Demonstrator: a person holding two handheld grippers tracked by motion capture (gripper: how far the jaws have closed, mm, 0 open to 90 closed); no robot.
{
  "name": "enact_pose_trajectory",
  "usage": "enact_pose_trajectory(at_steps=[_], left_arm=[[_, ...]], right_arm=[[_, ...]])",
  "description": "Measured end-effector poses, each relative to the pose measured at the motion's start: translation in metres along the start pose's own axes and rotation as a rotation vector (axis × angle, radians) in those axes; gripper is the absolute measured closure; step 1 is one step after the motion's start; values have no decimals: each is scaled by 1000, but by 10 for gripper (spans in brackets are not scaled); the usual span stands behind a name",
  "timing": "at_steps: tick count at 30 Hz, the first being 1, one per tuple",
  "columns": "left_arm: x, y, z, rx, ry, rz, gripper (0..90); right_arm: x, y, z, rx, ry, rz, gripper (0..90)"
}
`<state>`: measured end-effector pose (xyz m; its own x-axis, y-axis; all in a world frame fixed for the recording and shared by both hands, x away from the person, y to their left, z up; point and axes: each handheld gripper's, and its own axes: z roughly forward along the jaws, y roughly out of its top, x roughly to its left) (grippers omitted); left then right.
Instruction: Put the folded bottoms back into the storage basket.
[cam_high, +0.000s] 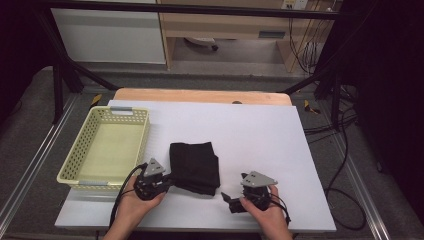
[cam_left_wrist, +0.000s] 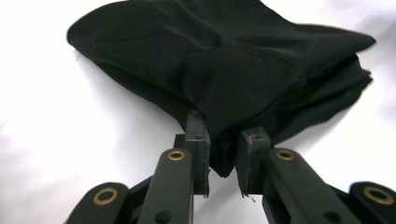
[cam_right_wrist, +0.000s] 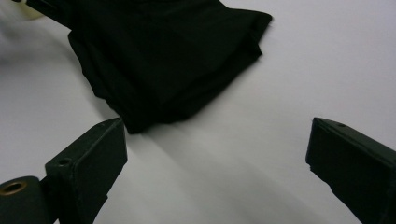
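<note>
A folded black cloth (cam_high: 194, 167) lies on the white table top (cam_high: 260, 135), just in front of centre. My left gripper (cam_high: 168, 176) is at the cloth's left front corner. In the left gripper view its jaws are drawn close together, pinching a fold of the cloth (cam_left_wrist: 210, 60) at the left gripper (cam_left_wrist: 224, 156). My right gripper (cam_high: 235, 189) sits to the right of the cloth, near the table's front edge. In the right gripper view the right gripper (cam_right_wrist: 217, 149) stands wide open over bare table, and the cloth (cam_right_wrist: 163, 60) lies just beyond its left jaw, apart from it.
A pale yellow plastic basket (cam_high: 82, 145) with nothing in it stands at the table's left side, close to my left hand. A strip of wooden table (cam_high: 200, 95) borders the far edge. Cables (cam_high: 345, 165) trail on the floor to the right.
</note>
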<state>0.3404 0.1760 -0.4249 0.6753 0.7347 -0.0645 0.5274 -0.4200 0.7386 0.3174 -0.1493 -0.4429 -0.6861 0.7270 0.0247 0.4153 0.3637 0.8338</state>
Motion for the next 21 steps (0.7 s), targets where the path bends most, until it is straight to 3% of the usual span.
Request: enact_pose_trajectory(at_steps=[4,7,10,12,17,21], left_arm=[[-4,-20,-8,-5,10,-32,713],[-6,-21,-12,-12,19,-54,544],[-10,-22,-16,-27,28,-46,466],[-14,-25,-19,-31,38,-49,366],[-25,-37,-33,-72,59,-57,254],[-27,-37,-33,-98,75,-69,213]], right_arm=[[24,4,14,26,60,-11,54],[35,5,24,56,60,-30,56],[37,5,30,74,66,-34,87],[38,5,35,81,63,-38,126],[39,6,41,94,68,-38,181],[41,8,48,101,66,-57,249]])
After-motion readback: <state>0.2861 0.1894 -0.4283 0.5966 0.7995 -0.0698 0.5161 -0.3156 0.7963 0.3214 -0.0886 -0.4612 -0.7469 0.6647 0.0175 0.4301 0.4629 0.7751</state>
